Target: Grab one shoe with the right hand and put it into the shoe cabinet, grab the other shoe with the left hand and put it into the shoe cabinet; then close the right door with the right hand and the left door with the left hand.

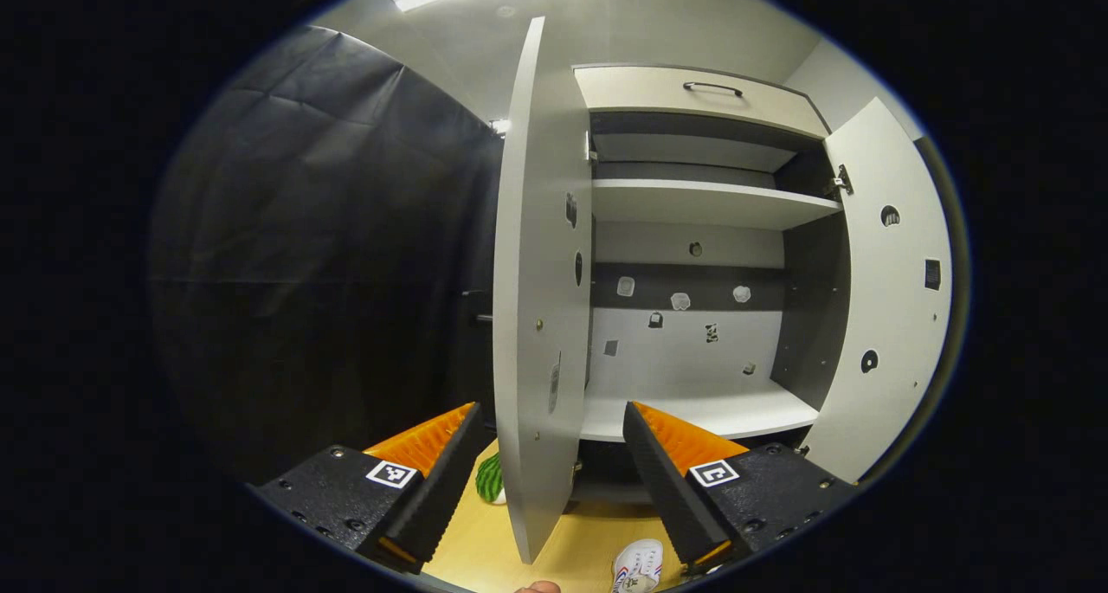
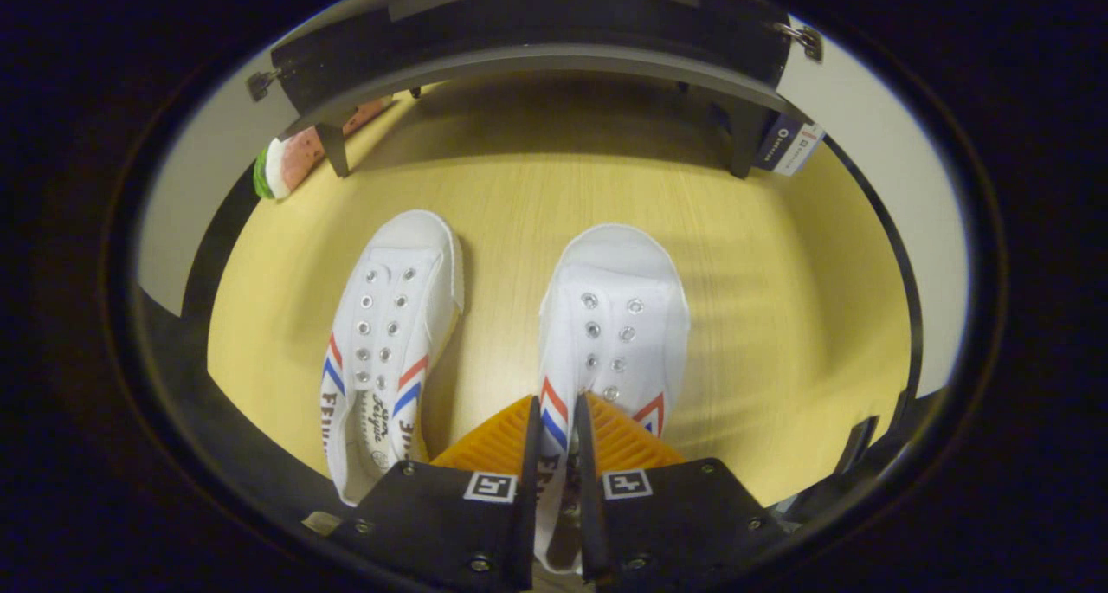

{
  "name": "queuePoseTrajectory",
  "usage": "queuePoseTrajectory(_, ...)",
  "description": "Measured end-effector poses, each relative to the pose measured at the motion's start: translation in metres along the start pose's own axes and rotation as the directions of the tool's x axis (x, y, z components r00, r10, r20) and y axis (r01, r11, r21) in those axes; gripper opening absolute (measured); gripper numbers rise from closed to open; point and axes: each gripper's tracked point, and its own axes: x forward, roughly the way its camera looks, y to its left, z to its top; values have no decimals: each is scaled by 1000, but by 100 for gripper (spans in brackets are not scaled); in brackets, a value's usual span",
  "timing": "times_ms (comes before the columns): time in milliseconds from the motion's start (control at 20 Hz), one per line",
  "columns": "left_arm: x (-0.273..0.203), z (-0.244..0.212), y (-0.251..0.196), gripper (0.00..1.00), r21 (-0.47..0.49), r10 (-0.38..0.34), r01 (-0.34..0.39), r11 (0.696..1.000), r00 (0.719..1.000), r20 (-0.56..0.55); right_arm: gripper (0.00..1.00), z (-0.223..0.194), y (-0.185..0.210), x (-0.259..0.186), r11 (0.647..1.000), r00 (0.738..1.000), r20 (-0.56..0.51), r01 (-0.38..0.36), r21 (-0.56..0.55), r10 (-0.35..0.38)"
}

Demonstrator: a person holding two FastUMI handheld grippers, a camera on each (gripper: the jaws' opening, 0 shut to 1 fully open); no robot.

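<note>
Right hand-held gripper [image 2: 554, 420] pinches just the thin side wall of the right-hand white canvas shoe [image 2: 610, 316] on the wooden floor [image 2: 779, 316], so lifted toward the shoe cabinet [image 1: 692, 203] it could sag and slip; the left hand-held gripper [image 1: 550, 428] gapes wide.

Watermelon-slice toy [image 2: 281, 164] on wooden floor [image 2: 779, 316], beside black cloth [image 1: 320, 255].

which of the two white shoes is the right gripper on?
The right-hand shoe in the right gripper view: the right gripper is closed on the side wall by its opening. The other shoe lies free beside it on the wooden floor.
</note>
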Motion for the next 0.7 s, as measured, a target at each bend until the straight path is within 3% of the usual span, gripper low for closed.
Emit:
queuePoseTrajectory(100,1,0,-2,98,-4,-2,2,1000,1000,-1,22,2,2,-2,1000,1000,-1,-11,14,11)
queuePoseTrajectory(150,2,0,-3,98,-4,-5,5,1000,1000,-2,4,7,2,-1,999,1000,12,-25,30,25)
queuePoseTrajectory(500,3,-2,-7,99,0,-20,20,1000,1000,-5,1,8,-3,-16,1000,998,62,-11,18,10)
queuePoseTrajectory(700,3,-3,-8,98,-12,-30,30,999,1000,-5,0,28,5,-53,995,988,129,-92,35,87)
